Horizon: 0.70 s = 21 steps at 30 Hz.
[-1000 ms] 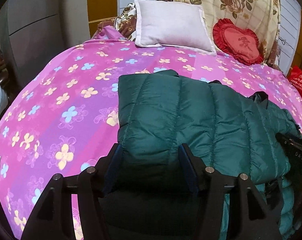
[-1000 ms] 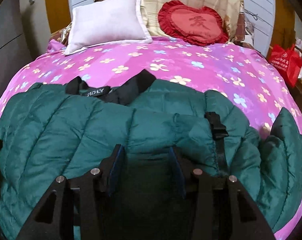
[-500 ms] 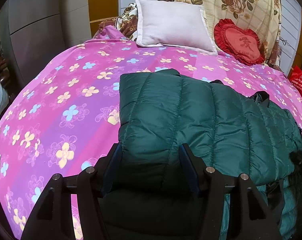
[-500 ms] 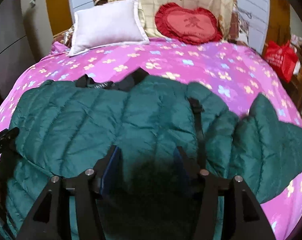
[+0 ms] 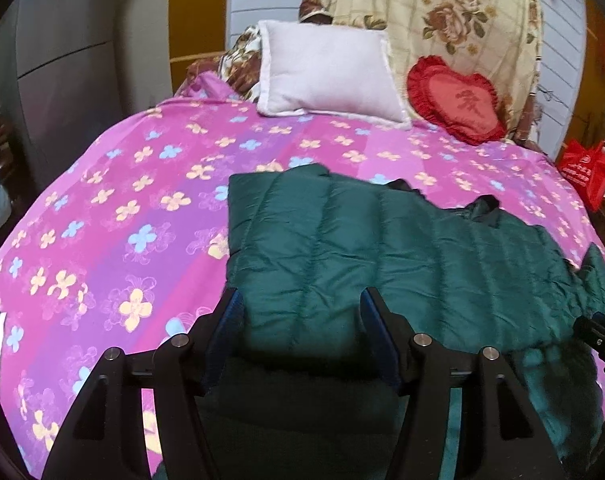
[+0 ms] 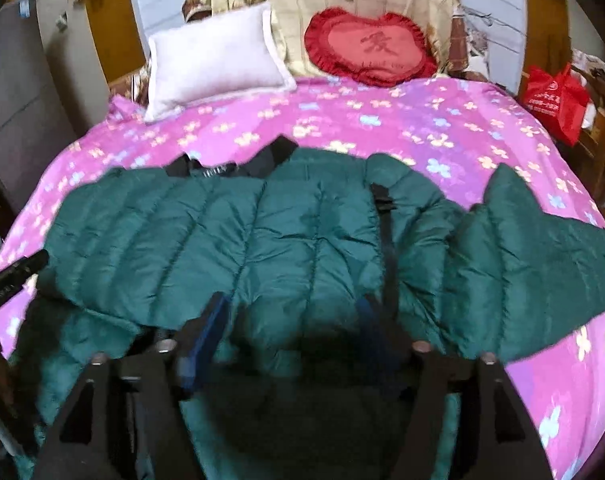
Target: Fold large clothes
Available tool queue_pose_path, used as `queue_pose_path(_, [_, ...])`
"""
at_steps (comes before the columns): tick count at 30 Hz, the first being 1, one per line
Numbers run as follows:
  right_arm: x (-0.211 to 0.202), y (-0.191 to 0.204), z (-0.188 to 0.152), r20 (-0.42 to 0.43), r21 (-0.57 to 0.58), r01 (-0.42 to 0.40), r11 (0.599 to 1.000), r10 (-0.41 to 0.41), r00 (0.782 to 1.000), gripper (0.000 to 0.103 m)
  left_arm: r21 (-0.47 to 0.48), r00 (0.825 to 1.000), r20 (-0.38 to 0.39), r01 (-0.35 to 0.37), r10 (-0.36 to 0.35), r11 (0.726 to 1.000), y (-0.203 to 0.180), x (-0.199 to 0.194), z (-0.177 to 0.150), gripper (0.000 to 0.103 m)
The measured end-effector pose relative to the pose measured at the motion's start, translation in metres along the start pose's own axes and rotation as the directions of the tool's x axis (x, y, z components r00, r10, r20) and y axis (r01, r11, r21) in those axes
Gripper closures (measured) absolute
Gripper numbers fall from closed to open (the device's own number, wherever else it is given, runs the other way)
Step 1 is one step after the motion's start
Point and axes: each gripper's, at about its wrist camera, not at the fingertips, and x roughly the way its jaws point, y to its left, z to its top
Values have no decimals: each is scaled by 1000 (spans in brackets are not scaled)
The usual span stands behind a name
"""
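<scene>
Dark green quilted puffer jacket (image 6: 262,240) lay spread across the near edge of the pink flowered bedspread (image 5: 122,208). Left gripper (image 5: 300,312) held apart over padding, grip unclear. Right gripper (image 6: 290,320) opening, nothing pinched. Best regripped deep on one seam.

This is a bedroom in a home. A bed is covered with a pink flowered sheet (image 5: 142,208), and a white pillow (image 5: 326,68) and a red heart-shaped cushion (image 5: 454,100) lean against a rose-patterned blanket (image 5: 442,20) at its head. A grey wardrobe (image 5: 62,80) stands beside it.
</scene>
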Motion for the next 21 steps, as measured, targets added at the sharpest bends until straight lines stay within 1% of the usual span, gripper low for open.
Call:
queue_pose_path(4, [-19, 1, -9, 12, 14, -18, 1000, 18, 1000, 19, 16, 999, 27, 21, -22, 1000, -8, -17, -5, 61])
queue_pose_path(8, [-33, 5, -18, 19, 9, -12, 1000, 12, 1000, 19, 7, 998, 30, 57, -57, 998, -13, -28, -9, 61])
queue_pose_path(12, [-41, 9, -26, 23, 12, -10, 1000, 10, 1000, 19, 23, 997, 34, 68, -69, 997, -22, -35, -13, 61])
queue_pose_path(21, [-58, 14, -39, 44, 2, 27, 1000, -27, 999, 19, 58, 993, 50, 108, -111, 992, -46, -52, -23, 61])
